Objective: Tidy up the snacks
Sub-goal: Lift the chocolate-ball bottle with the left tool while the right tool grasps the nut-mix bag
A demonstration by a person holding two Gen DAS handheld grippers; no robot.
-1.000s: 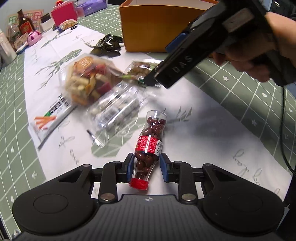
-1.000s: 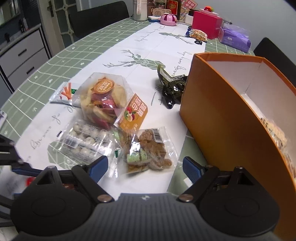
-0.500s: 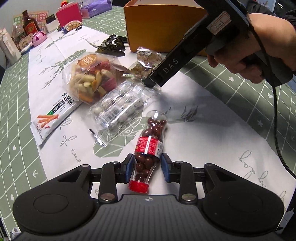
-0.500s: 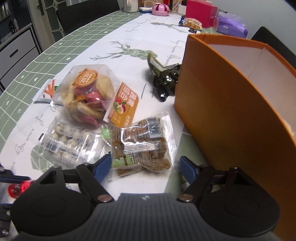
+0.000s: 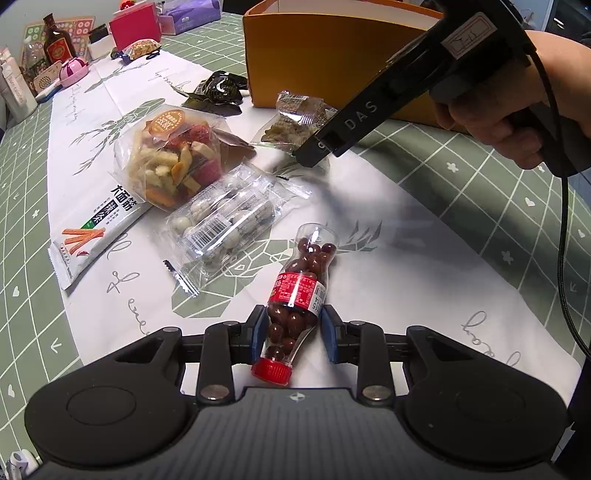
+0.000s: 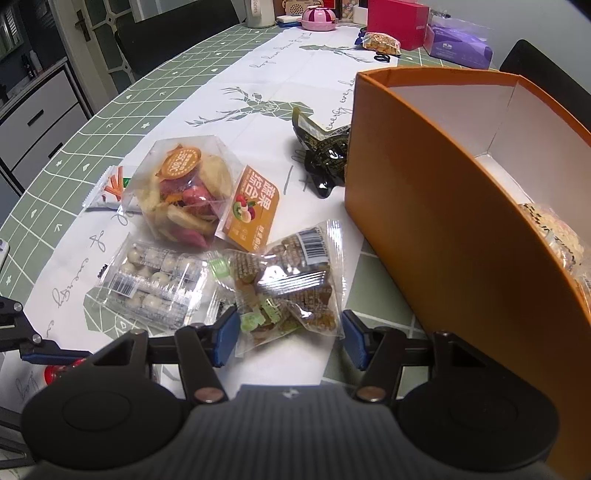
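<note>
My left gripper is shut on a small clear bottle of brown chocolate beans with a red cap, lying on the white runner. My right gripper is open, its jaws on either side of a clear packet of brown candies lying beside the orange box. In the left wrist view the packet sits at the right gripper's tip. The box holds a pale snack bag.
A clear bag of fruit chips, a tray pack of white balls, a white stick-snack packet and a dark wrapped snack lie on the runner. Bottles, a pink box and a purple pack stand at the far end.
My right gripper has moved forward and narrowed around the candy packet. My left gripper stays shut on the bottle, lifted slightly back from the snacks.
</note>
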